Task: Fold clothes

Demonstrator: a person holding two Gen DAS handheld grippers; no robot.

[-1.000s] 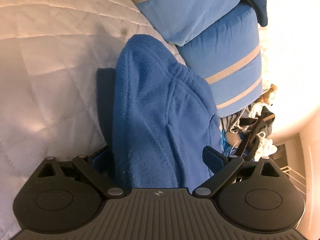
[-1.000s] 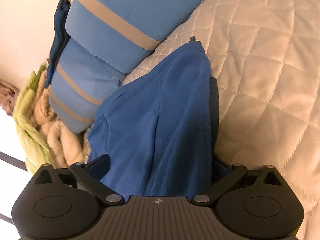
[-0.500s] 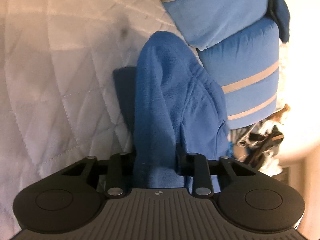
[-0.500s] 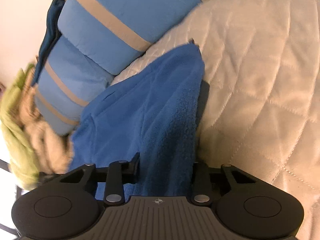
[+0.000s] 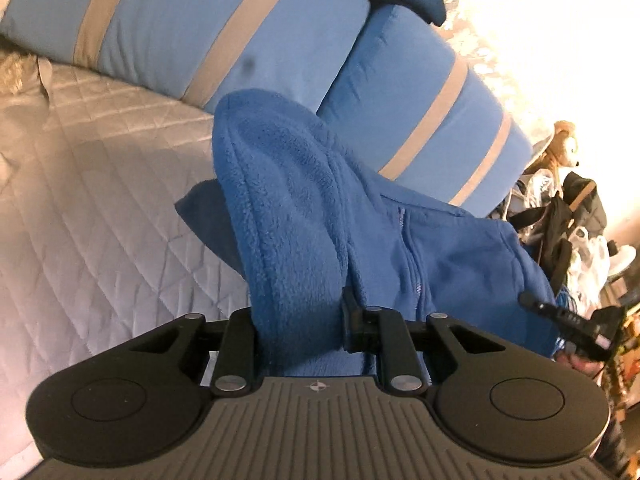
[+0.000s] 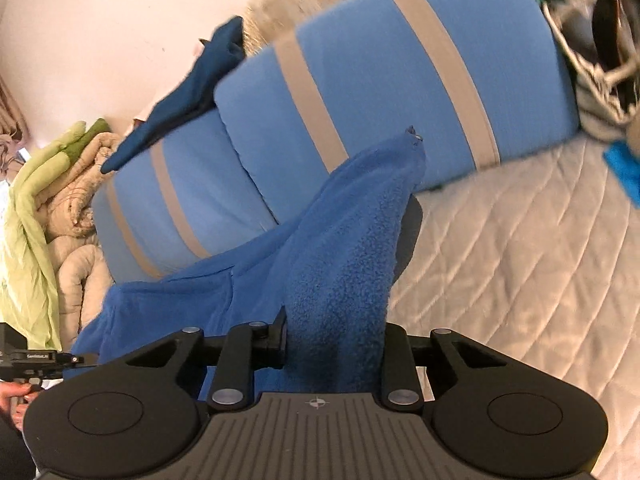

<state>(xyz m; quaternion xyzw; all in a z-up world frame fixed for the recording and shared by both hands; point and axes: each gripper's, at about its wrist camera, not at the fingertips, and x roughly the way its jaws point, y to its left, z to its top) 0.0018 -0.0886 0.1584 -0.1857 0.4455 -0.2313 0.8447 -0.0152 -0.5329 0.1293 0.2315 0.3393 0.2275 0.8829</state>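
Observation:
A blue fleece zip jacket (image 5: 304,216) hangs stretched between my two grippers above a white quilted bed (image 5: 92,208). My left gripper (image 5: 298,332) is shut on a bunched fold of the jacket. My right gripper (image 6: 334,340) is shut on another bunched edge of the same jacket (image 6: 352,248). The jacket's zip (image 5: 412,256) shows in the left wrist view. Its far end lifts toward the pillows. The right gripper's handle (image 5: 576,320) shows at the right of the left wrist view.
Two blue pillows with grey stripes (image 5: 224,24) (image 6: 384,80) lie along the head of the bed. A dark blue garment (image 6: 188,96) lies on top of them. Beige and green bedding (image 6: 48,200) is piled beside the bed. Bags and clutter (image 5: 568,216) stand at the other side.
Both grippers closed on the jacket from open a second ago. They have since lifted it and tilted up, so the pillows now fill more of both views.

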